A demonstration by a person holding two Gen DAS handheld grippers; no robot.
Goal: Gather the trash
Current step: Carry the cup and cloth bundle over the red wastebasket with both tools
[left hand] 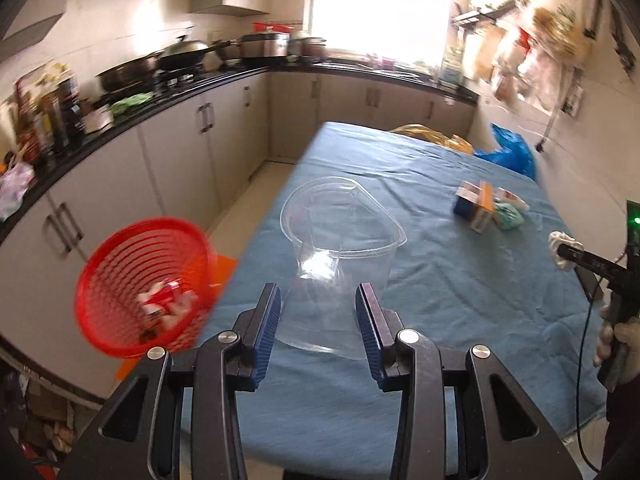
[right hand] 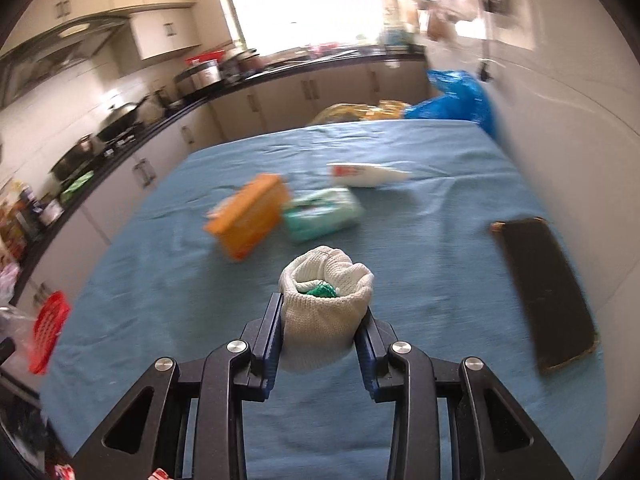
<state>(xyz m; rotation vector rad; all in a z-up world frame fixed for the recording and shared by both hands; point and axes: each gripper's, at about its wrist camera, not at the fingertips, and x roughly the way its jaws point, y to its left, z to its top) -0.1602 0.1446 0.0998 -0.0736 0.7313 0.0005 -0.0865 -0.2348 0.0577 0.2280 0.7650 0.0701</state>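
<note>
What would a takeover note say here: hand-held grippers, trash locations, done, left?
Left hand-held gripper: shut on clear plastic cup, over the blue-clothed table.
Right hand-held gripper: shut on rolled white glove.
Red basket sits off the table's left edge, some wrappers already inside.
Left on table: orange box, green tissue pack, white tube. Black phone probably stays.
</note>
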